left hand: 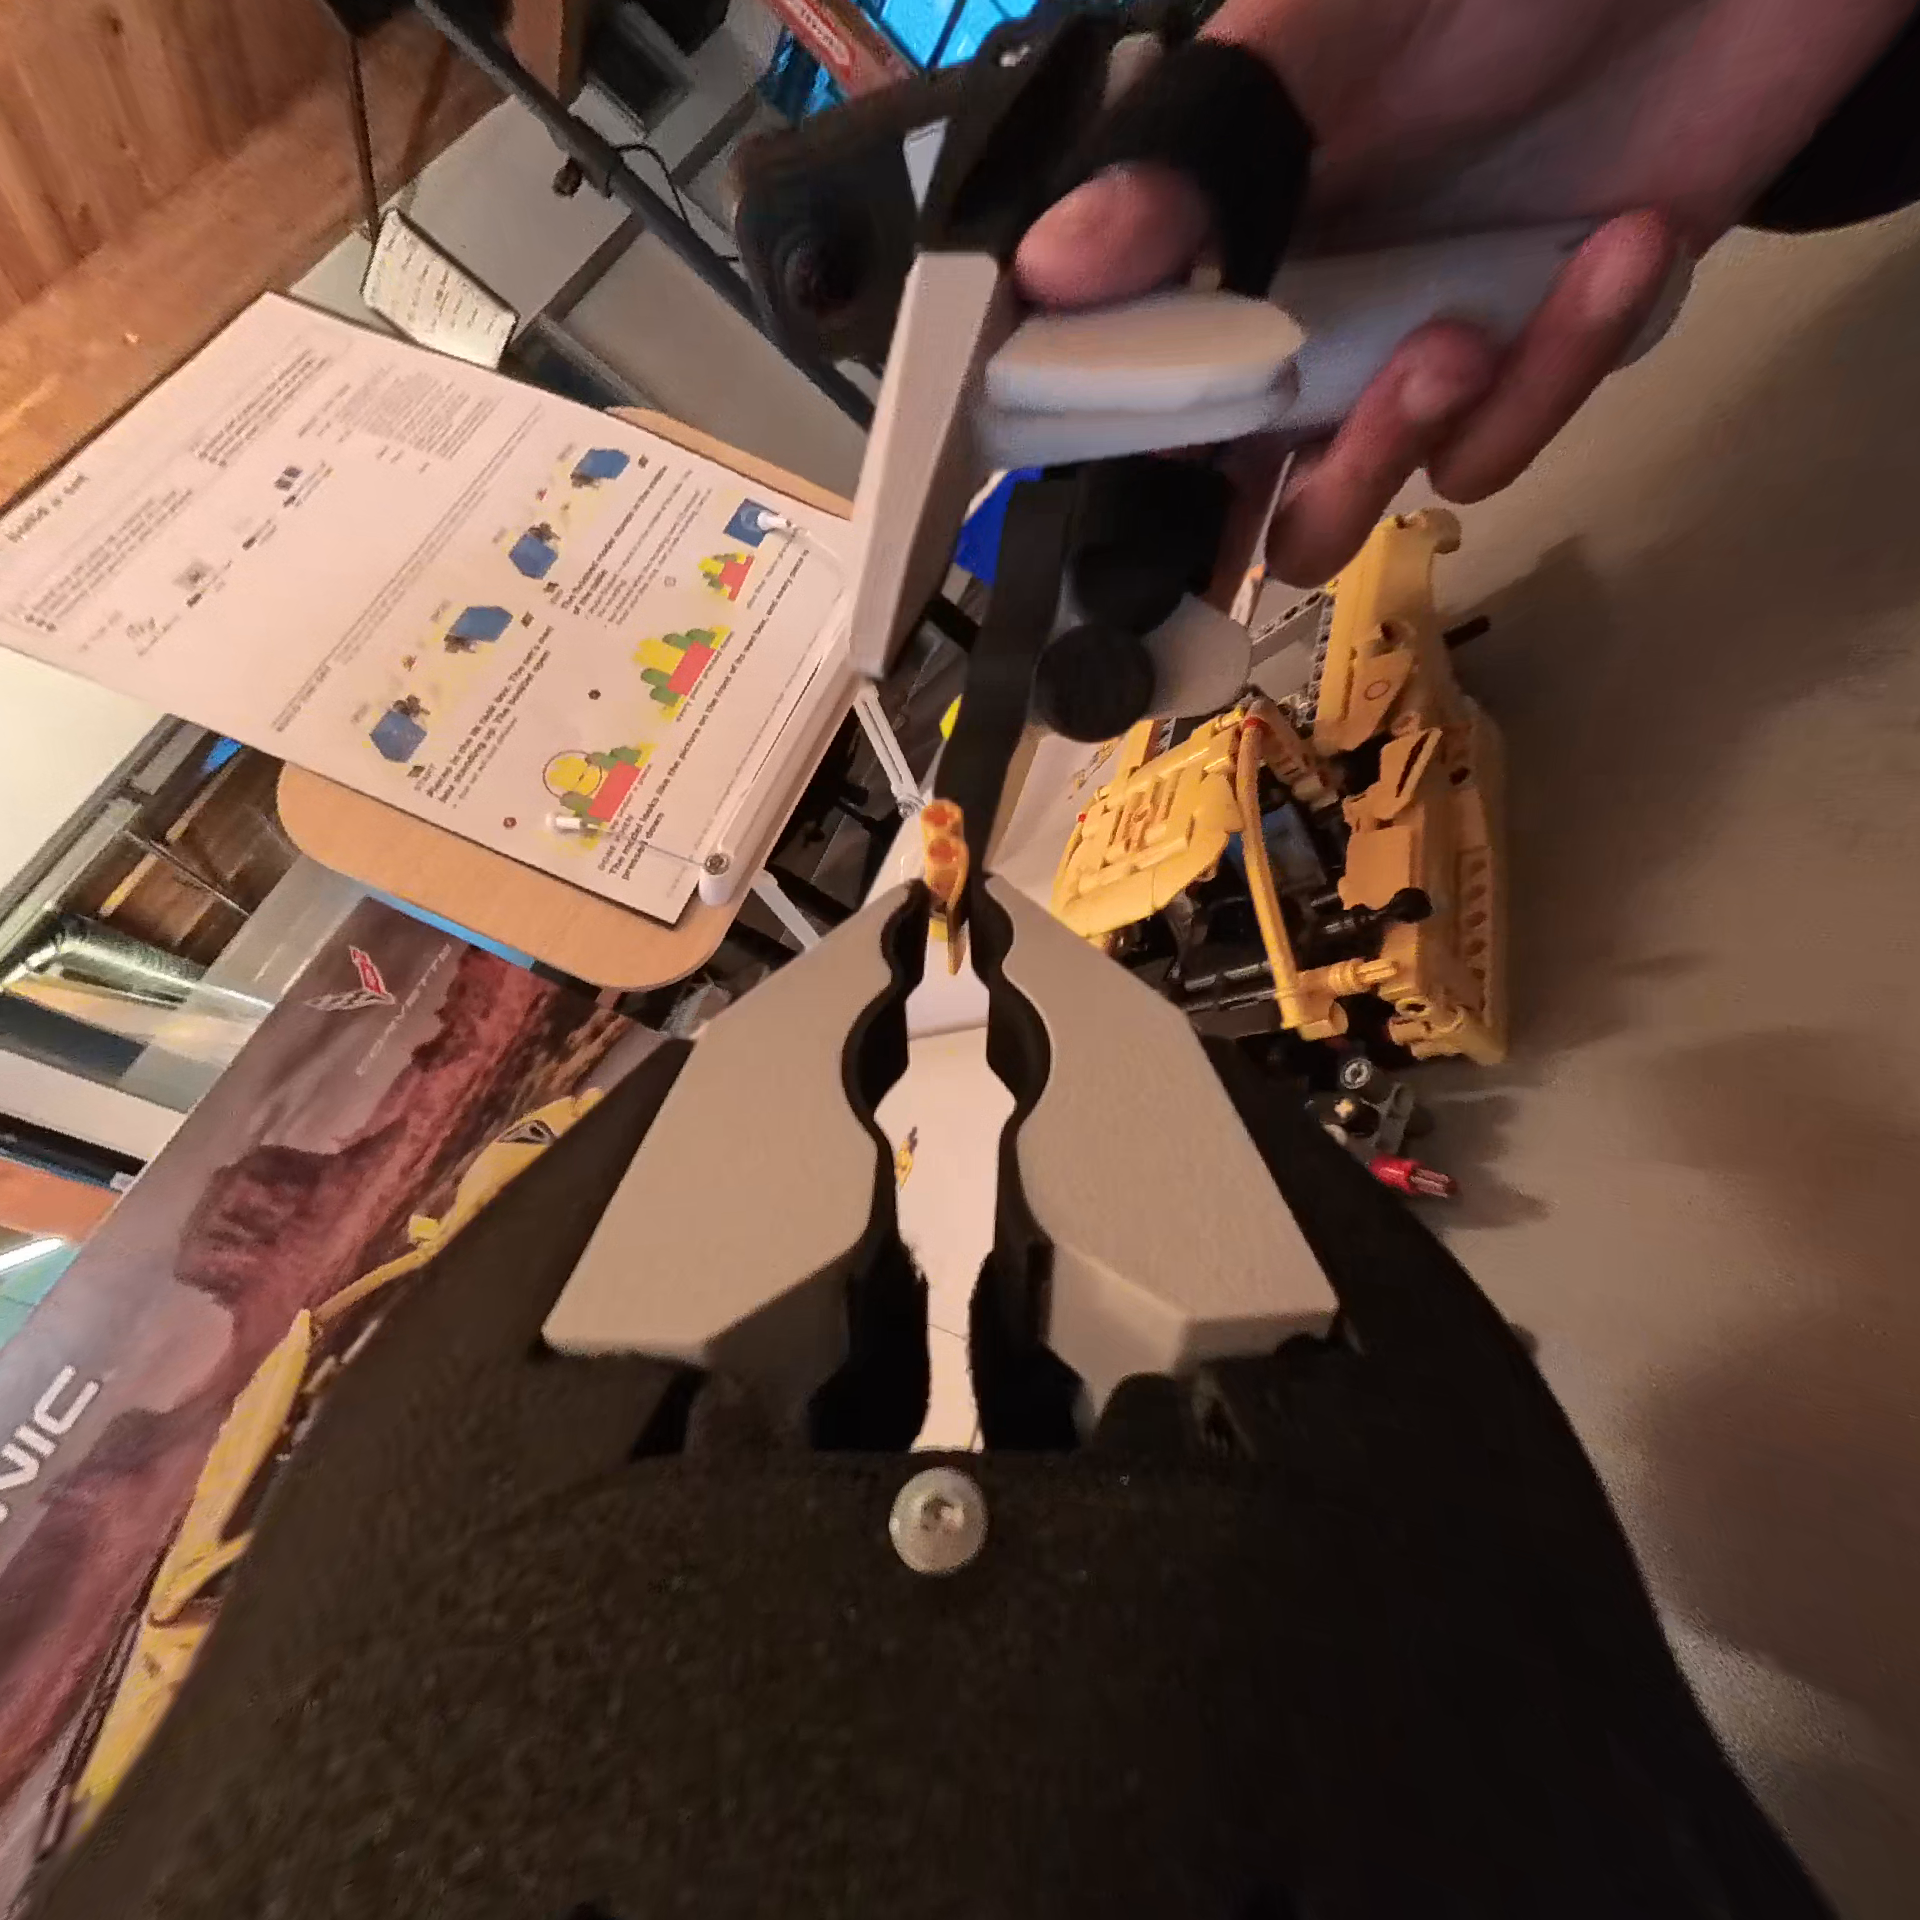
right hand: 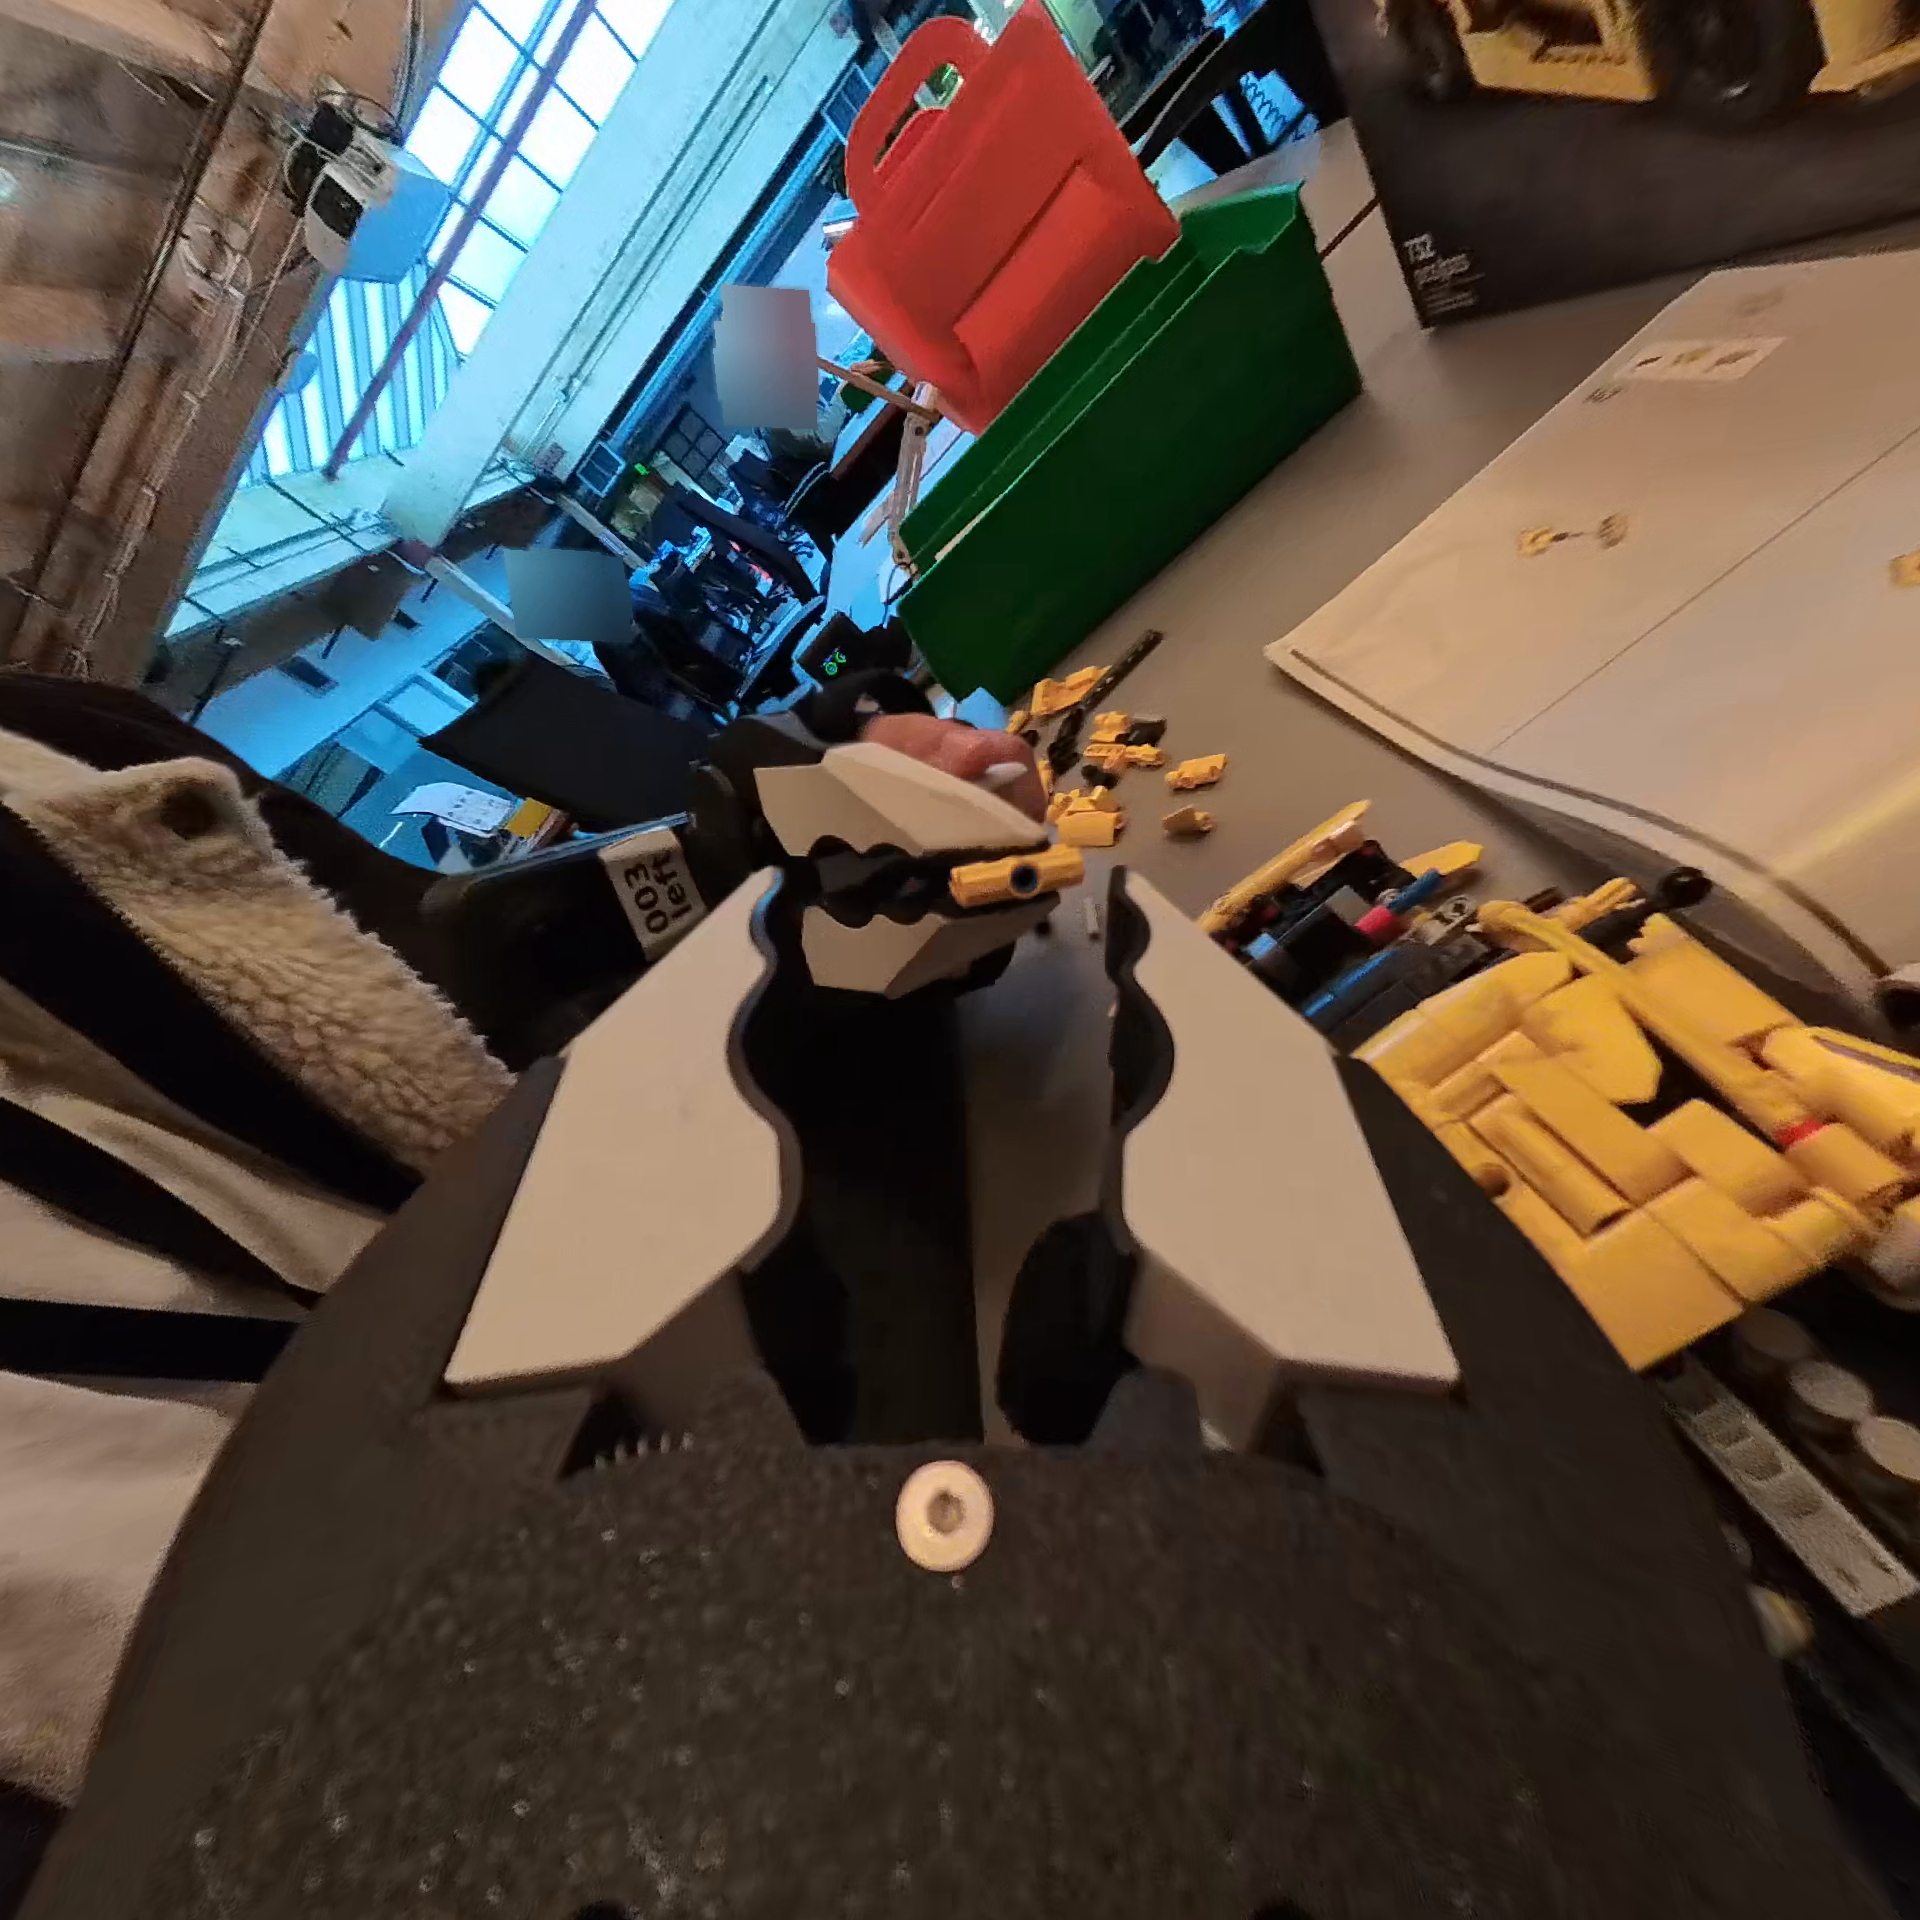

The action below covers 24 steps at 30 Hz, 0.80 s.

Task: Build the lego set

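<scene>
Left gripper [left hand: 951, 904] clamped on small yellow beam [right hand: 1016, 875]; right gripper [right hand: 940, 904] spread apart, empty; partly built yellow car [right hand: 1621, 1122] on table, far right.

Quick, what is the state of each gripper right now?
Left gripper: shut on a small yellow lego connector piece.
Right gripper: open, holding nothing.
</scene>
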Tool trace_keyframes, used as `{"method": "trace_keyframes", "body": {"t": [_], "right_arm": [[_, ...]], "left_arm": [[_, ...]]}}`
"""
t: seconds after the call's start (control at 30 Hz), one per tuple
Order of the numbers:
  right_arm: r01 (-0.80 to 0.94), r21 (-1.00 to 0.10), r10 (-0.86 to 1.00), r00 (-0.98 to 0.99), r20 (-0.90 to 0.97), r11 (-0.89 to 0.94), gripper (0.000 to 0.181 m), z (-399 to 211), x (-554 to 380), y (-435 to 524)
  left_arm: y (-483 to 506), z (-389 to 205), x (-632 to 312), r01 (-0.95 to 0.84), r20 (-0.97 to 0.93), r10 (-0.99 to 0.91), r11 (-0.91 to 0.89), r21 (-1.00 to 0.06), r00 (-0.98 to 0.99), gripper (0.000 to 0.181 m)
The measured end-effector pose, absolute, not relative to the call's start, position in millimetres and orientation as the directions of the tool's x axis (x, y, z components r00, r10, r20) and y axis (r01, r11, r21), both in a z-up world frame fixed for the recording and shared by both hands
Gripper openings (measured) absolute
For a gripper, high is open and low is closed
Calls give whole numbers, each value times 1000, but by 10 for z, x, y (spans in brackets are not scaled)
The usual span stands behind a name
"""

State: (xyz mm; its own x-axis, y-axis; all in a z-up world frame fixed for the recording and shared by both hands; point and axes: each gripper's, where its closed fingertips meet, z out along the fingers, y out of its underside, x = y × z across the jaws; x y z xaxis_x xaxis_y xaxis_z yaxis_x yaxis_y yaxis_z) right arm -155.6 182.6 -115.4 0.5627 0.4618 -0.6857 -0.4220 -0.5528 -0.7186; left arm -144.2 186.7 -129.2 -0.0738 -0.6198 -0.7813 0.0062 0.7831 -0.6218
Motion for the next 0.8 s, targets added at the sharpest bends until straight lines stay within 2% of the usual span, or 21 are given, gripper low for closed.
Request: {"method": "trace_keyframes", "body": {"t": [0.17, 0.23, 0.4, 0.6, 0.67, 0.73, 0.8], "right_arm": [[-359, -748, 477, 599, -643, -558, 43, -1219, -1612, 1791], [-308, -755, 489, 610, -624, -579, 25, -1287, -1641, 1726], [-303, -757, 486, 617, -618, -578, 24, -1337, -1640, 1642], [-278, -791, 461, 688, -560, -546, 24, -1343, -1433, 1456], [-89, -815, 494, 756, -430, -573, 24, -1552, -1388, 1219], [144, -751, 527, 795, -299, -644, 24, -1991, -1393, 948], [220, -733, 552, 797, -246, -644, 24, -2234, -1454, 834]], "left_arm": [[1689, -1295, -1474, 52, -799, -590, 800, -598, -116, 7], [1646, -1269, -1483, 69, -788, -603, 787, -613, -122, 7], [1565, -1318, -1485, 69, -778, -609, 779, -623, -155, 7], [1599, -1548, -1537, -106, -567, -778, 609, -786, -270, 16], [1802, -1478, -1541, -137, -481, -855, 509, -850, -194, 15], [2100, -1496, -1511, -218, -290, -950, 310, -926, -117, 15], [2349, -1548, -1508, -276, -67, -996, 80, -958, -57, 15]]}}
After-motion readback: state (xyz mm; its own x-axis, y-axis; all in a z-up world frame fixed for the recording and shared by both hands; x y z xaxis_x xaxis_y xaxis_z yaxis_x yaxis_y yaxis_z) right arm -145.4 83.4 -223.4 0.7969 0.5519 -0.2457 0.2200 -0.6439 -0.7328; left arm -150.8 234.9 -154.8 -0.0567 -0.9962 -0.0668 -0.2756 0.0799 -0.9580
